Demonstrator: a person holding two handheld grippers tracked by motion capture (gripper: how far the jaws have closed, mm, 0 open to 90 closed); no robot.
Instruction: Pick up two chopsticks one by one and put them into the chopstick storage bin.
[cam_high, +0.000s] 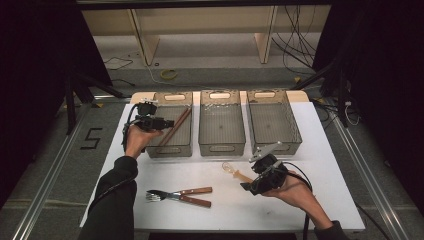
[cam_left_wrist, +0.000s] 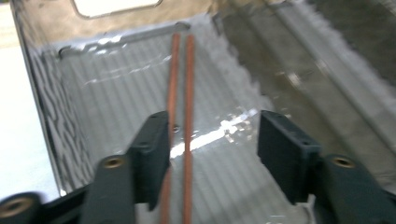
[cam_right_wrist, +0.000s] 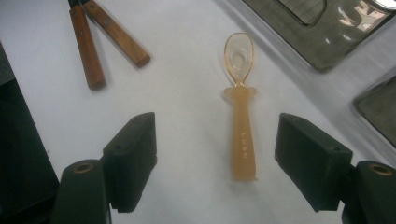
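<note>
left tool (cam_left_wrist: 212, 140): standing open over the leftmost bin (cam_high: 170, 146), its jaws apart and pressing on nothing; the chopsticks (cam_left_wrist: 181, 116) are lying loose between and ahead of the jaws on the bin floor.
right tool (cam_right_wrist: 217, 158): jaws standing wide, hovering just above the bench (cam_right_wrist: 187, 93), straddling the spoon (cam_right_wrist: 243, 126) without touching it.
spoon: lying flat between the right tool's jaws, nearer the right-hand jaw, bowl pointing away.
risk, spoon: it is sitting off-centre, so a closing jaw is likely pushing it sideways or twisting it out of the grip.
risk, chopsticks: the left jaw is sitting close to them, so pulling out carelessly is risking dragging them.
forks (cam_high: 175, 195): well off to the left of the right tool, not in danger.
</note>
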